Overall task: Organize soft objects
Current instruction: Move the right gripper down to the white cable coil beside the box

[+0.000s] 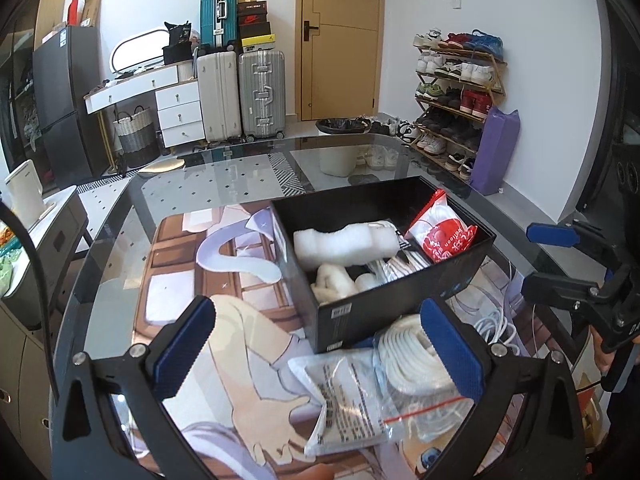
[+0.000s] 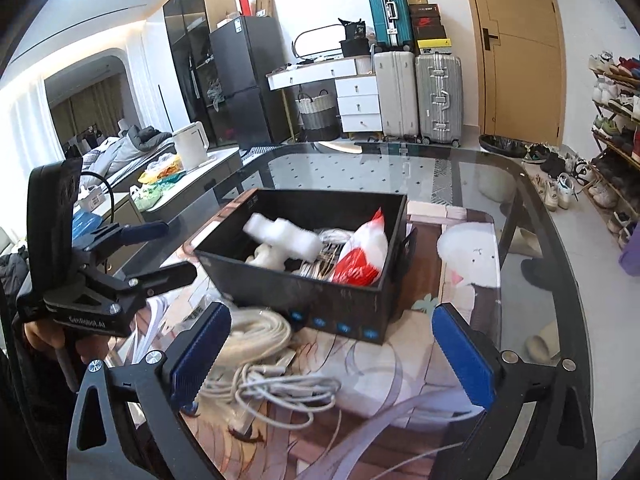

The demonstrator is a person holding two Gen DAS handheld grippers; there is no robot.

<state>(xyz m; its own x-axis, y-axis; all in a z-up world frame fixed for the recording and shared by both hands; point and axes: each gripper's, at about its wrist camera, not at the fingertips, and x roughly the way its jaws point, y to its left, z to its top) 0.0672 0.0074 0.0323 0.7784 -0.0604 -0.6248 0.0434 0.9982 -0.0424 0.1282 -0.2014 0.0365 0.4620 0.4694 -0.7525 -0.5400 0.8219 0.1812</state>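
Cord (image 2: 276,384) lies loose on the desk (image 2: 500,184) before the box (image 2: 320,304): light, limp, tangle-prone. Pinch it mid-bundle. Both your tools, right (image 2: 332,356) and left (image 1: 316,344), gape wide, empty.

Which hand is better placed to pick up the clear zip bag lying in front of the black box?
Probably left: the left gripper stands open right over the clear zip bag. The right gripper, also open, faces the white cables.

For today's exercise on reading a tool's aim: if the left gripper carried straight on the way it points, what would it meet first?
Probably the clear zip bag lying between the open left gripper fingers, just short of the black box; depth is hard to judge.
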